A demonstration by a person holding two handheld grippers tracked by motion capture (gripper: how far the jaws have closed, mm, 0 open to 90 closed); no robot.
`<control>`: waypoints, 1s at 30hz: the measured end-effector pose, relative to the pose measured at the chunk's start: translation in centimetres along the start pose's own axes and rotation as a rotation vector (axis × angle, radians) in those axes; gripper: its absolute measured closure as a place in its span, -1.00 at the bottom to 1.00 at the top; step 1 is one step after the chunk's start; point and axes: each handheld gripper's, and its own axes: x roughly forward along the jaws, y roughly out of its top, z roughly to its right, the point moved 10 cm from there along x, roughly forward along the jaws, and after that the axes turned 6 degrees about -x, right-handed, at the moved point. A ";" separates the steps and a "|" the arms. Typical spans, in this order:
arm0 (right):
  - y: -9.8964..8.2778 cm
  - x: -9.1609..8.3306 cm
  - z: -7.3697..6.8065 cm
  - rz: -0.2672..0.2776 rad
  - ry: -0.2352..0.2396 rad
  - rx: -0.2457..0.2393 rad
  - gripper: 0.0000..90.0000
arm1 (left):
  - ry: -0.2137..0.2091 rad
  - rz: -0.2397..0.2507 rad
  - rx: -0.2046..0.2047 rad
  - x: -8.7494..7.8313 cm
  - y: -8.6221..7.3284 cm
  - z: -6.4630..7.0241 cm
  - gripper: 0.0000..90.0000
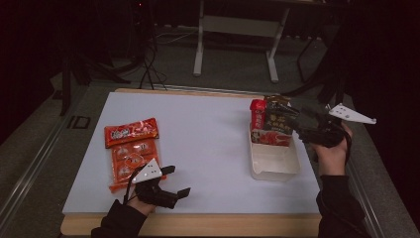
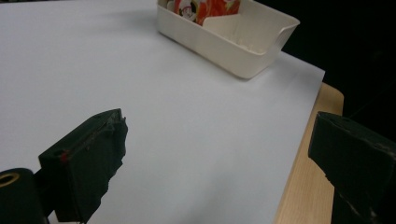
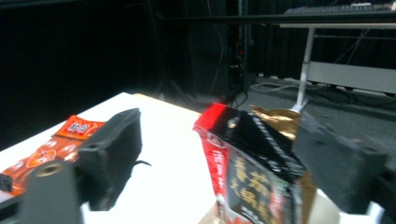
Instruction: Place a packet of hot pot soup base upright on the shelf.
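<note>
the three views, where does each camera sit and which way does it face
High view: above the person's side, looking forward and down on the table; both forearms, the left gripper and right gripper show.
Left gripper view: rides the left gripper, looking across the table at the bin; its open jaws show.
Right gripper view: rides the right gripper, facing the black packet standing between its open jaws, with the orange packets beyond.
Shared: the bin shows in the high and left gripper views.

Both grippers were black, blocky two-jaw tools; the left gripper (image 1: 174, 181) and the right gripper (image 1: 300, 124) each carried a pale grey three-cornered plate; thin black cables trailed back; the person's sleeves were dark.
</note>
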 end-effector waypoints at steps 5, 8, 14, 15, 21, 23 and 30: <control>-0.3 0.1 -2.2 0.005 0.050 -0.020 -0.74 | 0.027 -0.016 0.024 -0.4 0.2 0.0 -0.90; -0.6 0.0 -4.0 0.001 0.105 -0.029 -0.68 | 0.030 -0.030 0.036 -0.7 0.4 -0.1 -0.90; -1.6 -0.6 -7.4 -0.005 0.172 -0.055 -0.61 | 0.037 -0.035 0.050 -1.5 1.1 -0.3 -0.88; -1.6 -0.6 -7.4 -0.005 0.172 -0.055 -0.61 | 0.037 -0.035 0.050 -1.5 1.1 -0.3 -0.88; -3.4 -1.4 -9.9 -0.019 0.223 -0.073 -0.61 | 0.080 -0.038 0.039 -3.4 1.8 -1.8 -0.88; -4.1 -1.6 -10.3 -0.028 0.221 -0.081 -0.61 | 0.096 -0.035 0.037 -4.1 2.0 -2.3 -0.88; -5.4 -1.9 -12.0 -0.020 0.258 -0.069 -0.67 | 0.168 -0.015 0.029 -6.3 2.4 -4.9 -0.75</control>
